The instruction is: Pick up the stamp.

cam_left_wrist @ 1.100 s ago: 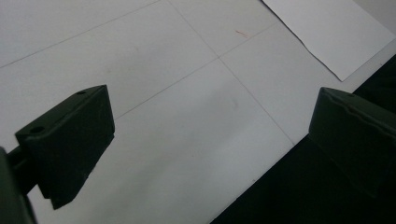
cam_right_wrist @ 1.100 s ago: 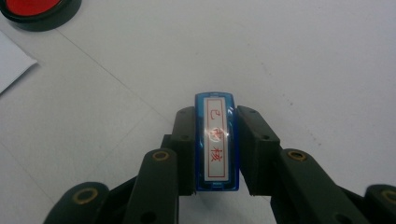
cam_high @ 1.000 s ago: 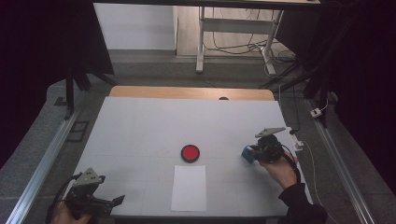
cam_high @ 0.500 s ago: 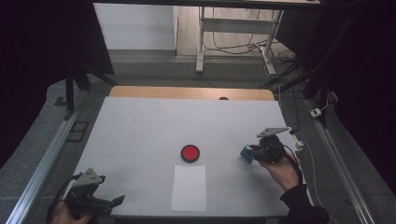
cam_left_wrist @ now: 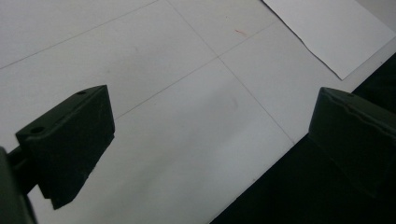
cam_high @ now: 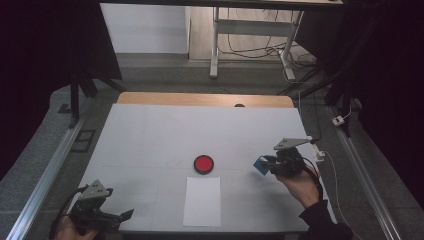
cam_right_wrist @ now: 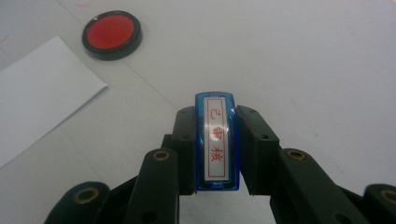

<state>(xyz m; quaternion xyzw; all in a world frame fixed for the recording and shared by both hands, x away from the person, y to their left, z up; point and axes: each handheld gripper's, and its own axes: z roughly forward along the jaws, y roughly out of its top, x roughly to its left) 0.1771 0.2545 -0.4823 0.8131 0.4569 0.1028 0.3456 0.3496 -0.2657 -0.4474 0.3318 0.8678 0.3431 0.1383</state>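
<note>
Right gripper (cam_right_wrist: 215, 140) clamped on blue stamp (cam_right_wrist: 216, 140), above white worktop (cam_high: 150, 145), left gripper (cam_left_wrist: 210, 140) wide open, empty.

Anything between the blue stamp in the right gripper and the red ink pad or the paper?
Nothing visible. The blue stamp sits clamped in the right gripper; bare table lies between it and the red ink pad and the paper.

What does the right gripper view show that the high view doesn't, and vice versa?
Right gripper view: red characters on the white label of the blue stamp clamped between the right gripper jaws. High view: the left gripper at the table's near-left corner, the wooden strip at its far edge, and the floor beyond. Both: the stamp, the red pad and the white sheet.
</note>
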